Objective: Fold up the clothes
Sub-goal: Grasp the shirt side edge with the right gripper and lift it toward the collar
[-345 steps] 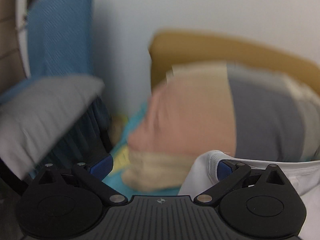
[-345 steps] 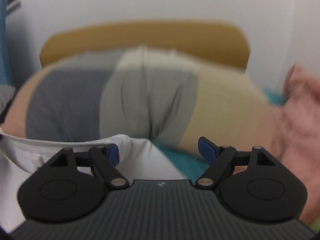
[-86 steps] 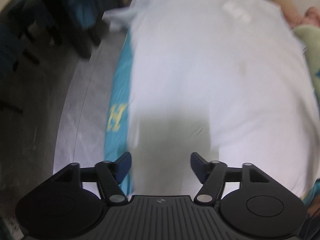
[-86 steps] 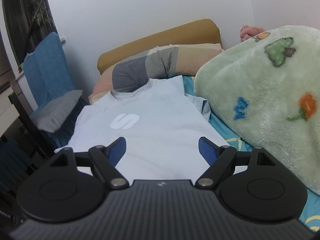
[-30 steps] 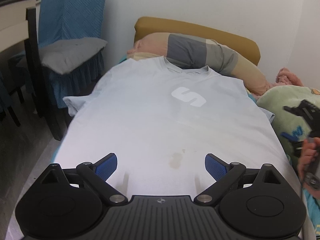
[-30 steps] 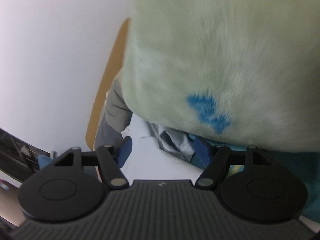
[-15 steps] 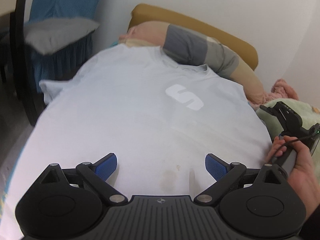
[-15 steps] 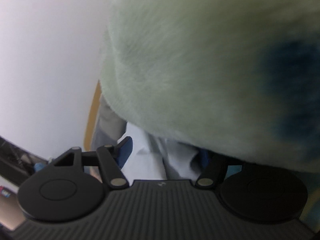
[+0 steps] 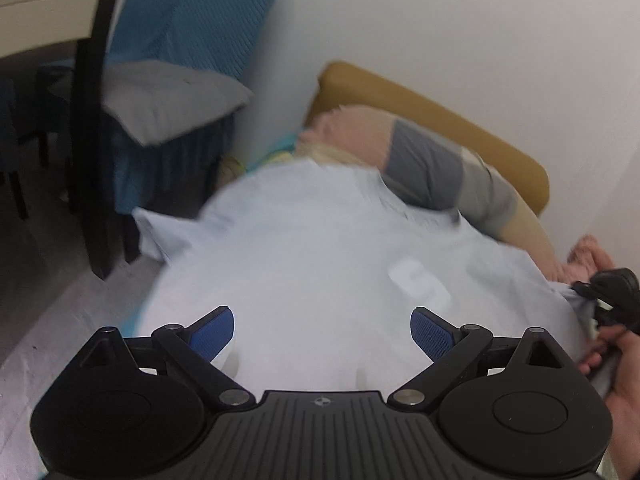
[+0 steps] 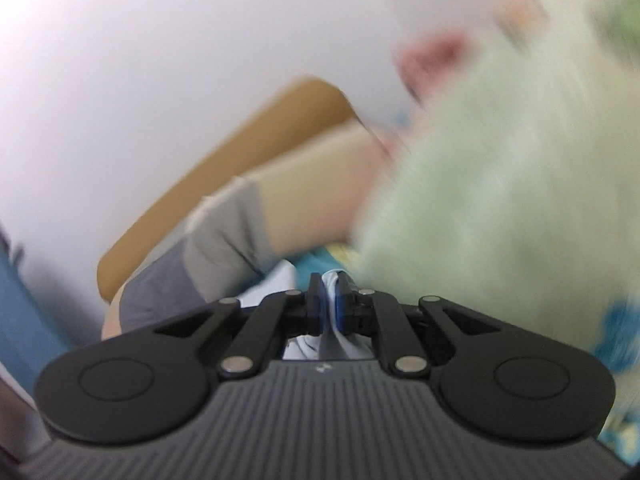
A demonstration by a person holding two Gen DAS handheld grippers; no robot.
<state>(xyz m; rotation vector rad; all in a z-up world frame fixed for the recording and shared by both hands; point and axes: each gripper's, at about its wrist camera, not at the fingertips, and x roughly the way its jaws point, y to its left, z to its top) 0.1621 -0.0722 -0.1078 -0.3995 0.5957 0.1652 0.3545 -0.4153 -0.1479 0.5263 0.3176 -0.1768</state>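
1. The pale T-shirt (image 9: 320, 272) lay spread face up on the bed (image 9: 276, 152), its collar toward the striped pillow (image 9: 432, 168) and the white logo (image 9: 420, 280) showing. Judgement: laid flat so that a side could be turned over onto the body.
2. One sleeve (image 9: 160, 232) hung past the bed edge on the chair (image 9: 92, 120) side, free of any grip.
3. My left tongs (image 9: 322, 328) stood wide apart above the lower shirt. They held nothing; whether the pads brushed the cloth I could not tell, the picture being blurred.
4. My right tongs (image 10: 329, 302) were closed tight on a bunch of pale shirt cloth, pinched between the blue pads (image 10: 316, 304).
5. In the left wrist view the right tongs (image 9: 612, 292) sat at the shirt's far side edge, just beside the green fleece blanket (image 10: 500, 208), with my hand (image 9: 620, 372) behind them.
6. Judgement: that grip suits lifting the side inward for a lengthwise fold. Risk: a bunched pinch may drag the body askew.
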